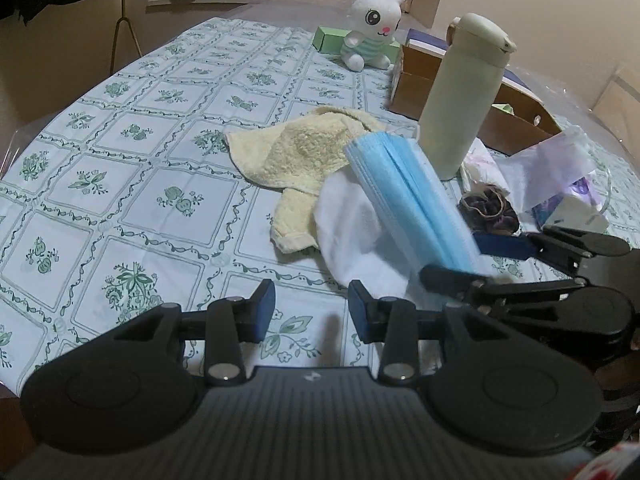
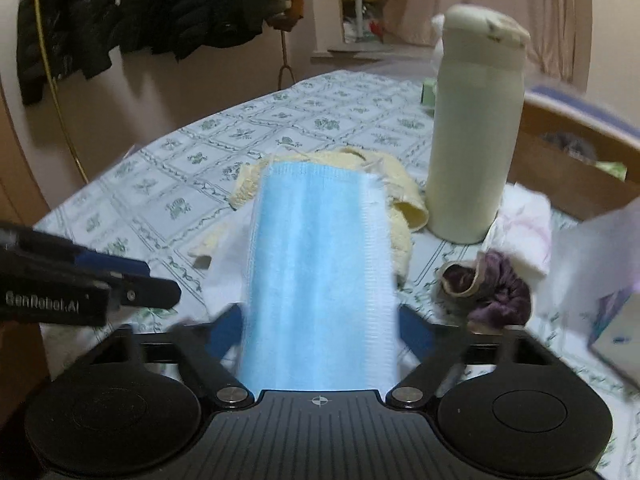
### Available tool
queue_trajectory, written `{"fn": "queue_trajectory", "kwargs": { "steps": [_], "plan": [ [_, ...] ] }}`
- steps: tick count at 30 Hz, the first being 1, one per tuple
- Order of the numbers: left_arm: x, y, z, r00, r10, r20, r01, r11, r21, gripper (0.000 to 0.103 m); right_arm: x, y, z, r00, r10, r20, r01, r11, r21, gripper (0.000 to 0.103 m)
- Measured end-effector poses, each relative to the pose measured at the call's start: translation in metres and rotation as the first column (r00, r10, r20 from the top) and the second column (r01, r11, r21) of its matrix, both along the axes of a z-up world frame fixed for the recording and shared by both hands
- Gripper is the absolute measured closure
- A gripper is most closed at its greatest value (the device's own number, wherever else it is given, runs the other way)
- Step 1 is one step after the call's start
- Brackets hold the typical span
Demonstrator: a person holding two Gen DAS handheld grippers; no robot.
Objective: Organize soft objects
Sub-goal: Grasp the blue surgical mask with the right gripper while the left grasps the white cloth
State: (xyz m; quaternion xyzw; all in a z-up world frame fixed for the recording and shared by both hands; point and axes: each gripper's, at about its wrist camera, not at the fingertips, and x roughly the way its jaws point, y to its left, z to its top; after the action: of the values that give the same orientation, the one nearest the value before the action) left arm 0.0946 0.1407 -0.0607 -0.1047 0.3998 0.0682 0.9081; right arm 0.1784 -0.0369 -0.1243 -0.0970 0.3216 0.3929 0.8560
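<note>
A blue face mask (image 2: 320, 264) sticks up between my right gripper's (image 2: 320, 332) fingers, which close on its lower end; it also shows in the left wrist view (image 1: 412, 196), held above the table. A yellow towel (image 1: 296, 156) and a white cloth (image 1: 352, 236) lie under it. A purple scrunchie (image 1: 488, 210) lies to the right. A white plush bunny (image 1: 372, 24) sits at the far side. My left gripper (image 1: 312, 312) is open and empty, low over the tablecloth left of the mask.
A tall cream bottle (image 1: 460, 96) stands just behind the mask. A brown cardboard box (image 1: 504, 116) is behind it, a green box (image 1: 330, 38) by the bunny, and a tissue pack (image 1: 568, 200) at the right. Jackets (image 2: 120, 12) hang on the wall.
</note>
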Motion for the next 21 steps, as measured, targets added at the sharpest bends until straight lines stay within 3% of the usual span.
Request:
{"fn": "queue_trajectory", "kwargs": {
  "steps": [3,5,7,12,14,18,21],
  "plan": [
    [0.000,-0.002,0.002,1.000,-0.012,0.012,0.012,1.000,0.002,0.066,-0.002,-0.009,0.002,1.000,-0.017,0.013,0.017,1.000,0.013,0.066],
    [0.000,-0.005,0.002,1.000,-0.025,0.017,0.025,1.000,0.003,0.066,-0.002,-0.018,0.005,0.999,-0.038,0.019,0.037,0.999,0.027,0.088],
    [0.000,-0.009,0.003,0.999,-0.049,0.023,0.049,0.999,0.001,0.066,-0.002,-0.030,0.009,0.998,-0.065,0.017,0.064,0.997,0.053,0.096],
    [0.007,-0.023,0.004,0.991,-0.127,0.049,0.125,0.991,0.045,0.062,-0.008,-0.052,0.023,0.993,-0.112,0.044,0.108,0.990,0.091,0.099],
    [0.014,-0.027,0.003,0.984,-0.166,0.063,0.161,0.984,0.076,0.053,-0.011,-0.060,0.026,0.991,-0.129,0.046,0.123,0.987,0.103,0.099],
    [0.033,-0.029,-0.002,0.976,-0.202,0.080,0.188,0.970,0.154,0.045,-0.014,-0.073,0.028,0.987,-0.152,0.045,0.146,0.983,0.108,0.099],
    [0.046,-0.029,-0.007,0.973,-0.214,0.088,0.197,0.965,0.170,0.042,-0.014,-0.080,0.028,0.985,-0.166,0.042,0.161,0.981,0.109,0.099]
  ]
}}
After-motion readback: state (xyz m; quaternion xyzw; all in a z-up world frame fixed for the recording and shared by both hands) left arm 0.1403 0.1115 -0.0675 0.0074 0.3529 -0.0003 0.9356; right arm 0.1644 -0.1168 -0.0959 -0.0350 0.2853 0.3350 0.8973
